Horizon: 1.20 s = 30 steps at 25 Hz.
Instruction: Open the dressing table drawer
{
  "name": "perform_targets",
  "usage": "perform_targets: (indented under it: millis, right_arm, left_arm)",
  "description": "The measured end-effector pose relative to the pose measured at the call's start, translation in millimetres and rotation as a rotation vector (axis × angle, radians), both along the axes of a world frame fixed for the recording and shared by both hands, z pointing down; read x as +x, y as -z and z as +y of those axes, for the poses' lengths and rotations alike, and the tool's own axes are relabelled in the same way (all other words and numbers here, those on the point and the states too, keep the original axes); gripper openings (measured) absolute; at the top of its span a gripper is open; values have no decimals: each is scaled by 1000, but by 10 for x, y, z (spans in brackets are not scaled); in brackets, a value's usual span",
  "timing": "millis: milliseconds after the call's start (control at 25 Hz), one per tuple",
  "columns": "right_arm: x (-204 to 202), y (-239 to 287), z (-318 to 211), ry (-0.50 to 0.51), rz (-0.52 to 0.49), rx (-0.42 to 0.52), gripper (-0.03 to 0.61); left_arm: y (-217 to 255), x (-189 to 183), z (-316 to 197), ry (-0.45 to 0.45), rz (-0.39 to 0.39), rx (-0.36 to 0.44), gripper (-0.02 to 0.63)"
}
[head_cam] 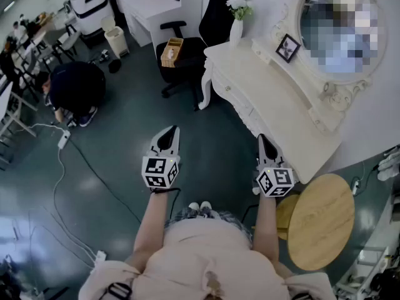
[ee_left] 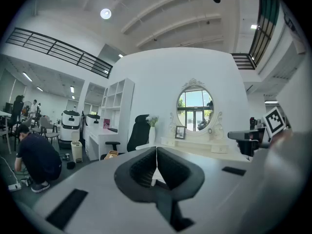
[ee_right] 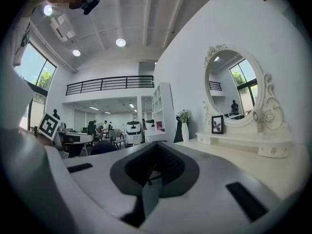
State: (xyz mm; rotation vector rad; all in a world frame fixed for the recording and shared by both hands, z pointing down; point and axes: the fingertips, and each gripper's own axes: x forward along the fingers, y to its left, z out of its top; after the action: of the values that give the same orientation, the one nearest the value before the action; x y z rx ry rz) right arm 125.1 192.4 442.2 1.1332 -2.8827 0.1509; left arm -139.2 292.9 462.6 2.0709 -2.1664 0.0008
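The white dressing table stands ahead and to the right of the person, its drawer closed in the front face. Short of it, the left tool and right tool hover level, both with jaws together and empty.

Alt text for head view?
A person holds the left gripper and right gripper, fingers shut and empty, short of a white dressing table with an oval mirror. A round wooden stool stands at right; a second person crouches far left.
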Motion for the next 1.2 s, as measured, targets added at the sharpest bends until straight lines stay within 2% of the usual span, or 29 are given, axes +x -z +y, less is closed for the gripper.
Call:
perform_targets:
  millis: [800, 1200]
  right_arm:
    - [153, 36, -46, -67, -13, 2, 14]
    - [129, -31, -58, -59, -19, -21, 15]
  left_arm:
    - [-38, 122, -86, -30, 6, -7, 28]
    - [-49, 103, -91, -25, 6, -8, 28]
